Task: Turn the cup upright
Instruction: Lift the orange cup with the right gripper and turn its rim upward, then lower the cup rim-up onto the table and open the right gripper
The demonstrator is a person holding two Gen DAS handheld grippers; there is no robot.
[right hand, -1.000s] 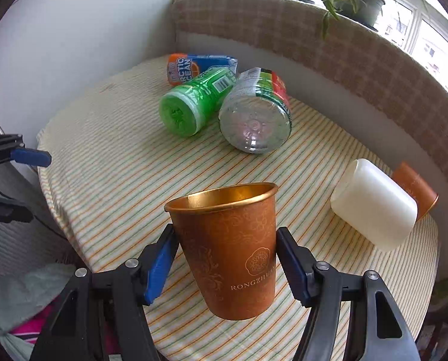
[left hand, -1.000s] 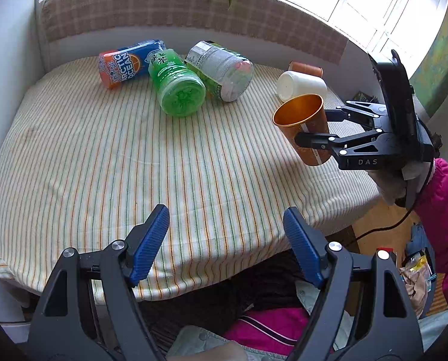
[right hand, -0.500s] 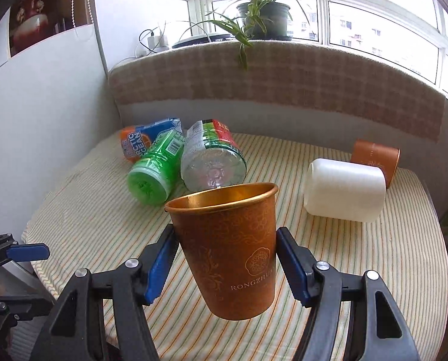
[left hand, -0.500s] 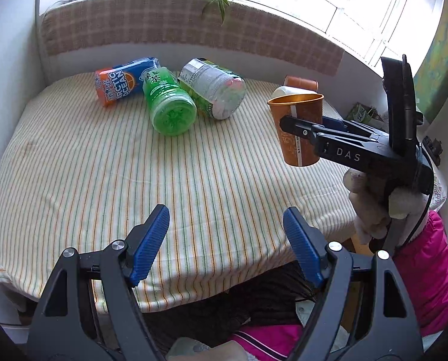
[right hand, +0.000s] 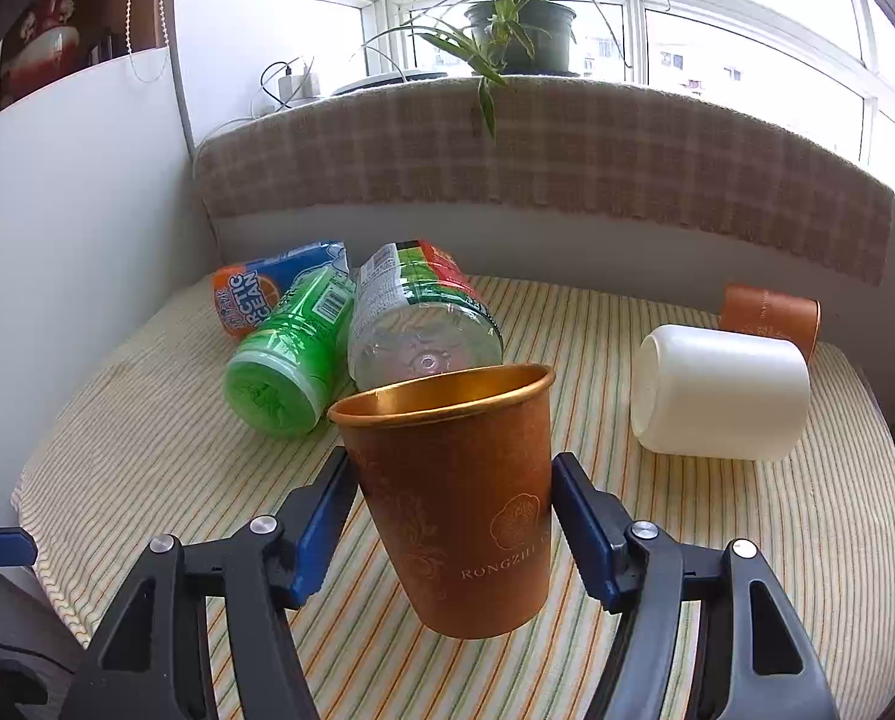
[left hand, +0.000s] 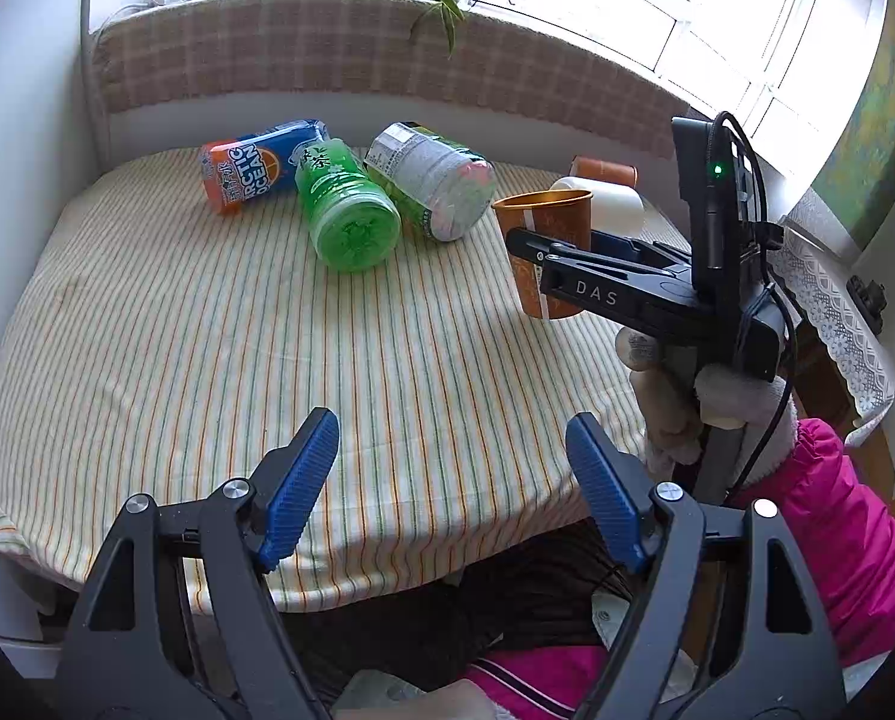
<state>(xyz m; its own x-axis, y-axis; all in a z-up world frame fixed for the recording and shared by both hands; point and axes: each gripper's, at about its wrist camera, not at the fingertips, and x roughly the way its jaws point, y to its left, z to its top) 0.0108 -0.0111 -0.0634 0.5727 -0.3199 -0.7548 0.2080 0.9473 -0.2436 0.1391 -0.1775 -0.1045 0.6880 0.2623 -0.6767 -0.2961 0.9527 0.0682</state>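
My right gripper point(right hand: 450, 516) is shut on an orange cup point(right hand: 459, 492) with a gold inside. The cup is mouth up and hangs just above the striped tablecloth point(right hand: 747, 540). In the left wrist view the same cup point(left hand: 543, 222) and the right gripper point(left hand: 543, 258) are at the right, over the table's right part. My left gripper point(left hand: 453, 492) is open and empty above the table's near edge.
A white cup point(right hand: 723, 390) and a second orange cup point(right hand: 768, 315) lie on their sides at the right rear. Three bottles lie at the left rear: an orange-blue one point(right hand: 267, 291), a green one point(right hand: 291, 354), a clear one point(right hand: 417, 324). A padded ledge point(right hand: 537, 156) runs behind.
The right gripper has turned level and brought the cup from tilted to mouth up, lower toward the cloth. The left gripper has stayed open at the near edge.
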